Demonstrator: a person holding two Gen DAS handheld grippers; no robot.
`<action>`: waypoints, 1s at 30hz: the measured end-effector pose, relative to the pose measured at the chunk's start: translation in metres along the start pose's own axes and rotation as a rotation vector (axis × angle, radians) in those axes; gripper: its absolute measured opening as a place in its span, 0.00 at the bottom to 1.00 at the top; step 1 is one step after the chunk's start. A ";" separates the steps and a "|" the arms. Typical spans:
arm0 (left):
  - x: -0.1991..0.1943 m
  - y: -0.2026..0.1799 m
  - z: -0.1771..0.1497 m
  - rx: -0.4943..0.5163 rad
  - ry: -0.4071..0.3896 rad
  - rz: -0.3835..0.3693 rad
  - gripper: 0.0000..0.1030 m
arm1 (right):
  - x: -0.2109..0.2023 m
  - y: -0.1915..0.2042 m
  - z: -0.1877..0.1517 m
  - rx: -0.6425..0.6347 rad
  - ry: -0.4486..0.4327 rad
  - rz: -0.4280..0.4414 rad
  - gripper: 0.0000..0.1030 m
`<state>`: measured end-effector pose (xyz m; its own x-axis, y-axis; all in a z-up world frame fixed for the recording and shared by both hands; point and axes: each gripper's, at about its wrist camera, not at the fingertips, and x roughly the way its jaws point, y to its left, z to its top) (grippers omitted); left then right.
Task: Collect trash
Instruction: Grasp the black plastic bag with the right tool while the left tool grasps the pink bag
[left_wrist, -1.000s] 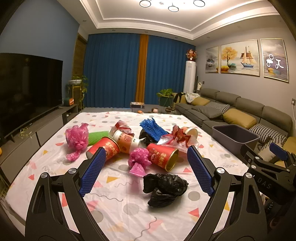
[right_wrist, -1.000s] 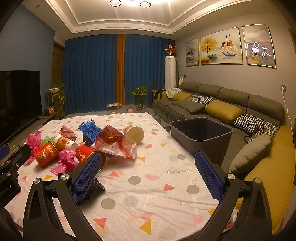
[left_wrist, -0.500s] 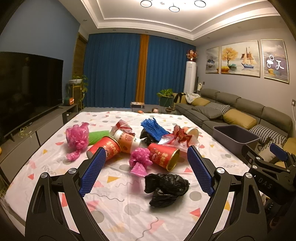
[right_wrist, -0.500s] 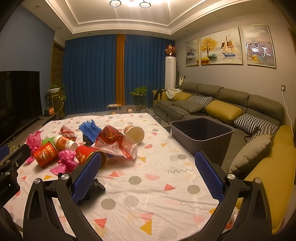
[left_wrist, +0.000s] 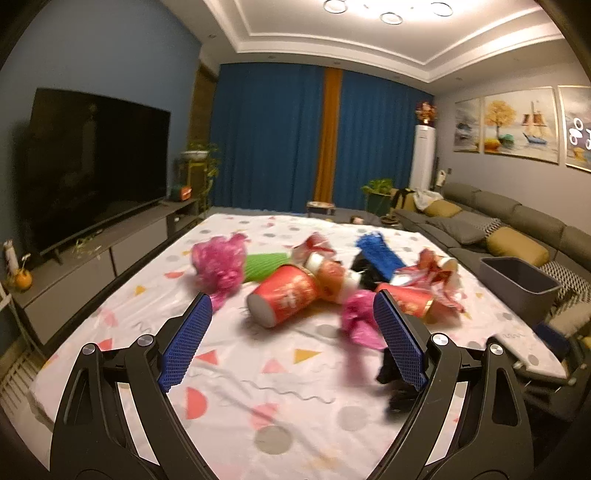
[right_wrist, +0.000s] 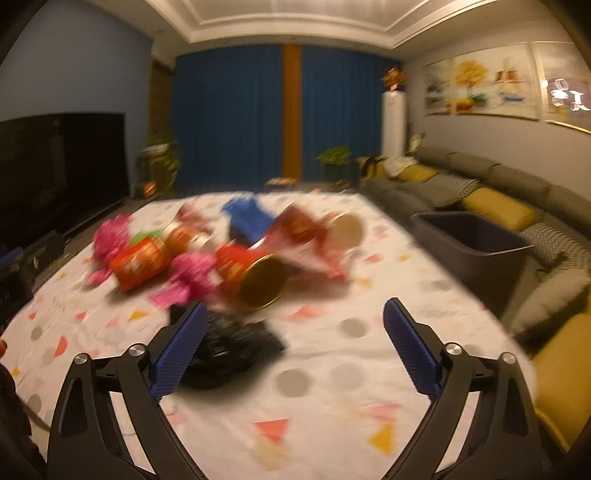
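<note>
On the far left a large black television (left_wrist: 96, 166) stands on a low grey cabinet (left_wrist: 92, 258) beside the table with the white patterned cloth (left_wrist: 258, 369). The left gripper (left_wrist: 291, 332) hovers above the cloth with its blue-padded jaws spread wide and nothing between them. Ahead of it the trash lies in a loose heap: a crumpled pink plastic bag (left_wrist: 218, 264), just right of it a green ribbed paper cup (left_wrist: 264, 266) on its side, then a red paper cup with gold print (left_wrist: 284, 301) lying with its base toward the camera, and a second pink plastic scrap (left_wrist: 356, 321) against the right finger. A blue shredded bundle (left_wrist: 380, 253) and a red foil wrapper (left_wrist: 432, 280) lie further right. The right gripper (right_wrist: 295, 332) is also wide apart, its jaws just starting to close, empty; a crumpled black plastic bag (right_wrist: 236, 350) sits on the cloth beside its left finger, partly within the gap and, as far as the blur lets me tell, untouched. Past the table's right edge a dark grey plastic bin (right_wrist: 476, 243) stands in front of the grey sofa with yellow cushions (right_wrist: 498, 206).
</note>
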<state>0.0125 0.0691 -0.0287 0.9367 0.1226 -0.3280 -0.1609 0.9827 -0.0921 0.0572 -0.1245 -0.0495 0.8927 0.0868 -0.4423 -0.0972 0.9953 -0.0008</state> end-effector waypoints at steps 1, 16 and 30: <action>0.002 0.006 0.000 -0.007 0.004 0.002 0.84 | 0.006 0.006 -0.002 -0.008 0.015 0.013 0.88; 0.035 0.004 0.000 0.021 0.051 -0.071 0.77 | 0.063 0.037 -0.016 -0.048 0.193 0.119 0.39; 0.099 -0.050 0.007 0.098 0.152 -0.220 0.59 | 0.031 0.001 0.002 -0.006 0.072 0.088 0.13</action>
<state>0.1156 0.0326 -0.0497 0.8870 -0.1104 -0.4484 0.0793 0.9930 -0.0875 0.0853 -0.1210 -0.0617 0.8464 0.1705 -0.5044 -0.1768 0.9836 0.0358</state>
